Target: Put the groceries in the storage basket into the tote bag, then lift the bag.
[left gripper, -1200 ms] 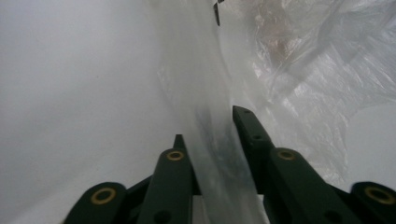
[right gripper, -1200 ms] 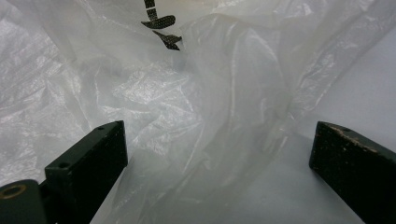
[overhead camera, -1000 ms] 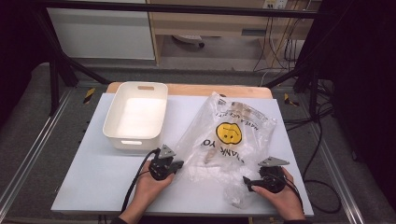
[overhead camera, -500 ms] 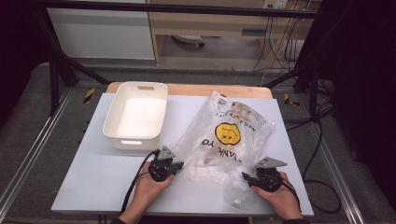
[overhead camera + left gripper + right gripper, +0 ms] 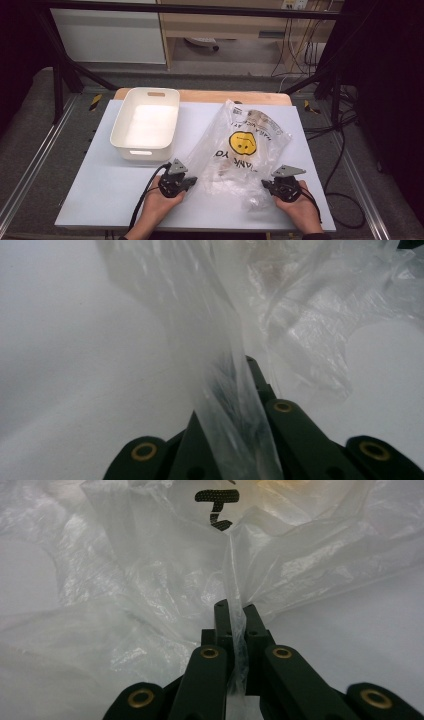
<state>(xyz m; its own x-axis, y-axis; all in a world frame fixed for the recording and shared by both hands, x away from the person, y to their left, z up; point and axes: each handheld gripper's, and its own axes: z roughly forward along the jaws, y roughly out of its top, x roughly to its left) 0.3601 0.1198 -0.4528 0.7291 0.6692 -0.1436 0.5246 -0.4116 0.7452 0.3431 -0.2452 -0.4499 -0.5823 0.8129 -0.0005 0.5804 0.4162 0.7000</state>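
A clear plastic bag (image 5: 245, 150) printed with a yellow smiley face lies on the white table (image 5: 100, 200), its mouth toward me. My left gripper (image 5: 175, 182) grips the bag's near left edge. In the left gripper view the jaws (image 5: 240, 380) are shut on a strip of the bag's film (image 5: 300, 315). My right gripper (image 5: 285, 187) is at the bag's near right corner. Its jaws have just been closing, and in the right gripper view they (image 5: 235, 612) pinch a fold of the bag (image 5: 150, 580).
A white plastic bin (image 5: 142, 151) stands at the table's back left, close to the bag and ahead of my left hand. Black cables trail from both grippers. Metal rails run along the table's left and right sides.
The right gripper has edged slightly left toward the bag's near corner. The left hand, the bag and the bin look unmoved.
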